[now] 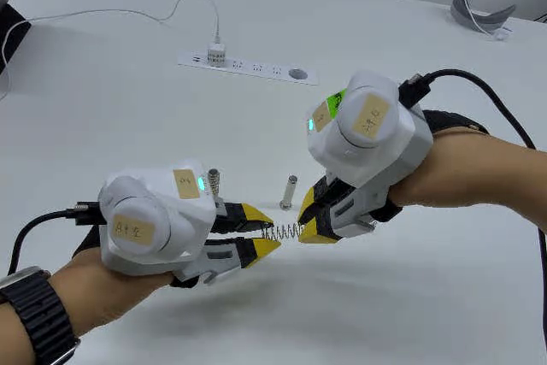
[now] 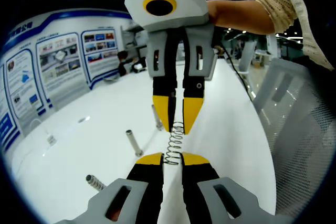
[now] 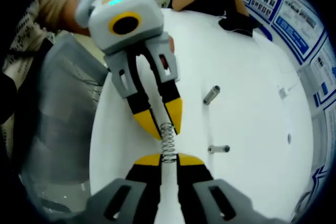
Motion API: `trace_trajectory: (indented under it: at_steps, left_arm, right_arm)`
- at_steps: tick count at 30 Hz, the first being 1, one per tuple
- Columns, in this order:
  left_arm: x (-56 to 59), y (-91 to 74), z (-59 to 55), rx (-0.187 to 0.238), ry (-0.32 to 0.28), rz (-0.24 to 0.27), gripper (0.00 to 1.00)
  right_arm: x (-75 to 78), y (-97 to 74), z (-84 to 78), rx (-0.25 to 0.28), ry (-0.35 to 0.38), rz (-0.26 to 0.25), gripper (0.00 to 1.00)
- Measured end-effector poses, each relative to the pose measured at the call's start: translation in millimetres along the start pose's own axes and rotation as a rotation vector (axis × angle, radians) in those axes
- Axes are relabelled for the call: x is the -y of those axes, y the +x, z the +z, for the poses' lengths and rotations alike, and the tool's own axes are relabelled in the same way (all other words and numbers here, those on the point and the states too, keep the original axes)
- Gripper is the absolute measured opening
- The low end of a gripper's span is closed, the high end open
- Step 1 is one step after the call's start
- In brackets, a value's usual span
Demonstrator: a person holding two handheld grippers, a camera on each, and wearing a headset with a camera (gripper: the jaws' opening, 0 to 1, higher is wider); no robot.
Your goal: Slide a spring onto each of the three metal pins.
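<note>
In the air between your two grippers: the spring lies stretched almost level, just above the white table, not touching it.
Left gripper: you hold it low on the left side, tips pointing to the right. Its yellow jaws are nipped on the near end of the spring; in the left gripper view the coil end sits exactly between the two tips.
Right gripper: you hold it higher on the right side, tilted down toward the left. Its jaws are pinched on the other end of the spring, as the right gripper view shows.
Facing: the two grippers point at each other, tips near but apart, joined by the spring alone.
Bare pin: it stands upright on the table, just behind the spring, with nothing on it.
Ribbed pin: it stands upright behind your left gripper. Its upper part looks ribbed like coils; I cannot tell for sure if a spring sits on it.
Third pin: in the left gripper view it stands farther away, beside the jaws of the right gripper, partly covered by them.
Power strip: it lies well behind the pins, with a white plug in it.
Watch: a dark band on your left wrist.
</note>
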State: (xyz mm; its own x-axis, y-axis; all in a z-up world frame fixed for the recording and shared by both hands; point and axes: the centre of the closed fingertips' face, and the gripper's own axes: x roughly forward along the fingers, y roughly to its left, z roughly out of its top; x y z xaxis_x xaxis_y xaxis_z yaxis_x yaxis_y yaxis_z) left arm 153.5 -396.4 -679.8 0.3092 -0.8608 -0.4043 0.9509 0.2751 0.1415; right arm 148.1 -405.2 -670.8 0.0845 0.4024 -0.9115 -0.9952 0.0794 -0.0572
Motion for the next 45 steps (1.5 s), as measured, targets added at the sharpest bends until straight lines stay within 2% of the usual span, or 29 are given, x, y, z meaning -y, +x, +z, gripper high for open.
trace_trajectory:
  at_steps: [11,19,22,25,28,39,45]
  left_arm:
    - [2.6,1.4,1.3,0.0,-0.002,0.006,0.11]
    - [3.2,1.3,4.9,0.015,-0.016,0.019,0.11]
    - [2.4,-0.1,5.1,0.02,-0.022,0.027,0.11]
    - [1.1,-2.0,8.6,0.048,-0.046,0.036,0.11]
    - [0.1,-2.8,9.4,0.051,-0.046,0.042,0.11]
    - [-0.8,-3.4,11.2,0.069,-0.06,0.046,0.11]
    - [-3.5,-5.9,11.5,0.09,-0.091,0.05,0.18]
  right_arm:
    - [-4.1,-9.3,18.1,0.03,-0.043,-0.008,0.12]
    - [-6.2,-13.2,30.0,0.042,-0.071,-0.015,0.12]
    - [-6.7,-12.9,31.1,0.042,-0.063,-0.012,0.12]
    - [-8.0,-10.8,29.5,0.034,-0.053,-0.006,0.17]
    - [-7.3,-9.7,28.1,0.028,-0.053,-0.009,0.16]
    - [-5.4,-9.3,34.7,0.055,-0.032,-0.006,0.12]
    - [-0.1,-9.7,32.9,0.049,-0.022,-0.018,0.12]
